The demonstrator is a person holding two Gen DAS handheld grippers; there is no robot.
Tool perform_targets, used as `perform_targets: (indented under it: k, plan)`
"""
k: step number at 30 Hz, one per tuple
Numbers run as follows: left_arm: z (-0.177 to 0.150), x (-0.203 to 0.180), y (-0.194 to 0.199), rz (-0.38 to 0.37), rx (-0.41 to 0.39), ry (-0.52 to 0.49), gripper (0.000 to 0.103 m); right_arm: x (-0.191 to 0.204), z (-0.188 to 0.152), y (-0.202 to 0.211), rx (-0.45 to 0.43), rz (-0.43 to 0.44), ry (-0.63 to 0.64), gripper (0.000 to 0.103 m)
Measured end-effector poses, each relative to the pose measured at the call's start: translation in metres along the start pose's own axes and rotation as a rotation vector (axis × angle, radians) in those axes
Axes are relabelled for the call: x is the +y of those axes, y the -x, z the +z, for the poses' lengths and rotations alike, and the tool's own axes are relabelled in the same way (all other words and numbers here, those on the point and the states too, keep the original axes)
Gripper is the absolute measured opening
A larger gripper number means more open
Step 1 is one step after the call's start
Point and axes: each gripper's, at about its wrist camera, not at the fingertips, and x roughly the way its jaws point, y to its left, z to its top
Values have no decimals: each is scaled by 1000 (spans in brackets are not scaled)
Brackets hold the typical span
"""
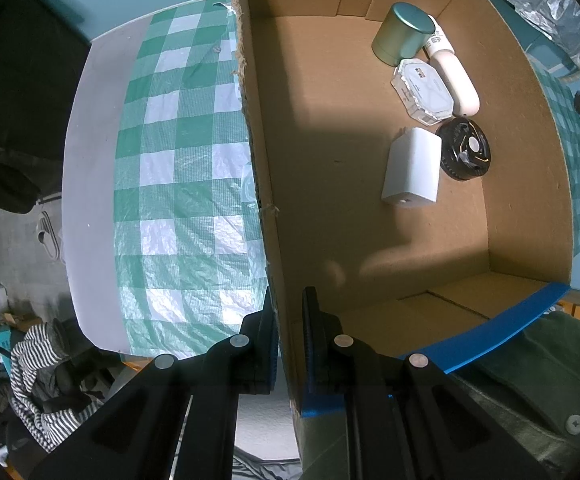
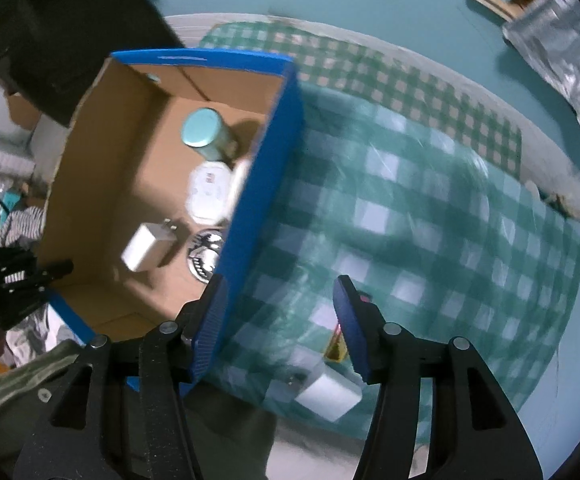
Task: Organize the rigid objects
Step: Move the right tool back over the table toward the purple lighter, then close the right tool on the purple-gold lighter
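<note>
Cardboard box (image 1: 370, 208) wall pinched by left tool (image 1: 290, 336), right tool (image 2: 279, 320) spread wide

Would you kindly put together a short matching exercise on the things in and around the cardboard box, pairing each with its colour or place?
Things
1. round tin
2. white charger in the box
3. left gripper
4. white charger outside the box

Descriptions
A. lies on the checked cloth below the right gripper
B. clamped on a wall of the cardboard box
C. pale green, standing upright in the box
D. lies on the box floor beside a black round object

Pairs: 1-C, 2-D, 3-B, 4-A
</note>
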Motion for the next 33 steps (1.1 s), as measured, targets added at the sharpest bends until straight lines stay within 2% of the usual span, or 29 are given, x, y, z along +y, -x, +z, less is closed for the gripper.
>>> perform_targets:
  k: [7, 16, 28, 33]
  plan:
    - [-2, 1, 0, -3, 1, -3, 11, -40, -21, -31, 46, -5, -144, 57]
    - [-4, 1, 0, -3, 4, -10, 11, -69, -45, -74, 113, 8, -261, 57]
    - [-4, 0, 0, -4, 4, -11, 11, -71, -50, -104, 137, -13, -293, 56]
    - [-6, 3, 0, -12, 6, -18, 11, -66, -47, -108, 136, -32, -286, 41]
